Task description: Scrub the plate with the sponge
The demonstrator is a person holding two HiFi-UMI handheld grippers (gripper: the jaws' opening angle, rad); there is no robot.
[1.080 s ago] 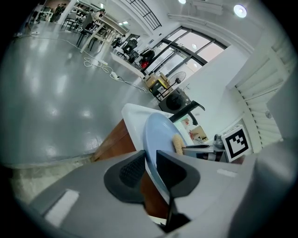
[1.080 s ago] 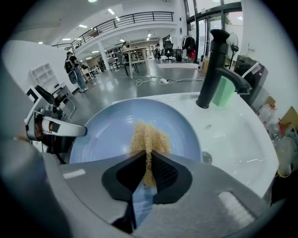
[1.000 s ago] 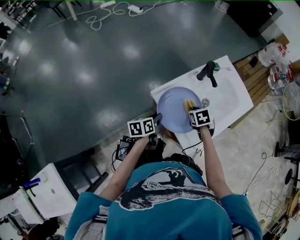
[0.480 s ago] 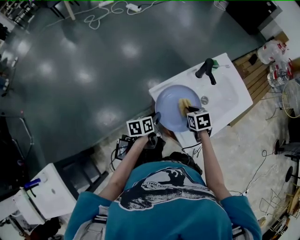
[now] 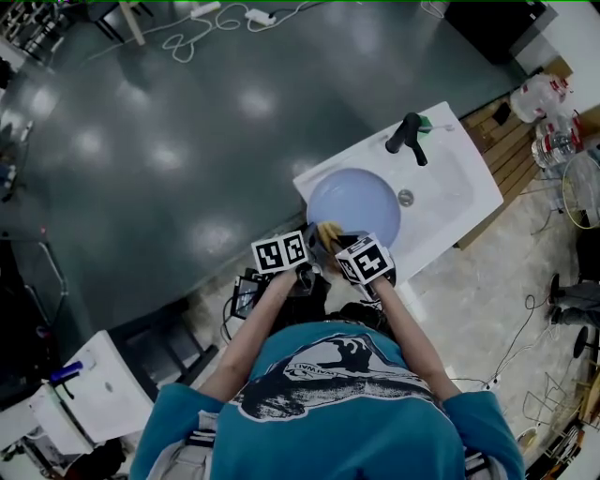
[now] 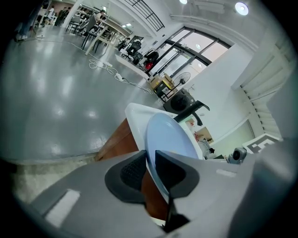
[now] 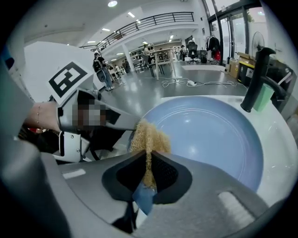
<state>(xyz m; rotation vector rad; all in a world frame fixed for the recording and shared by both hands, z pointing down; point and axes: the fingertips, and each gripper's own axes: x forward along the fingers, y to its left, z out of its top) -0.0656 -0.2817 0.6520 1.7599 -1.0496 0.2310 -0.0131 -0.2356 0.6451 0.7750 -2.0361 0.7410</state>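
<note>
A pale blue plate (image 5: 354, 204) is held tilted over the white sink (image 5: 450, 202). My left gripper (image 5: 312, 248) has the plate's near rim (image 6: 170, 137) between its pads, and its jaws (image 6: 150, 169) are closing on it. My right gripper (image 5: 333, 239) is shut on a yellow sponge (image 5: 328, 232) with a blue backing. In the right gripper view the sponge (image 7: 149, 139) sticks out past the right gripper (image 7: 149, 174) at the plate's (image 7: 209, 135) near-left edge, close to the left gripper. I cannot tell whether the sponge touches the plate.
A black faucet (image 5: 410, 136) with a green item beside it stands at the sink's back edge. The sink sits on a brown wooden cabinet (image 6: 118, 139). Cables (image 5: 202, 23) lie on the grey floor. A small white table (image 5: 103, 384) stands at lower left.
My right gripper has carried the sponge from the right of the plate's face toward me and left, to the near rim beside the left gripper. The left gripper has kept its place.
</note>
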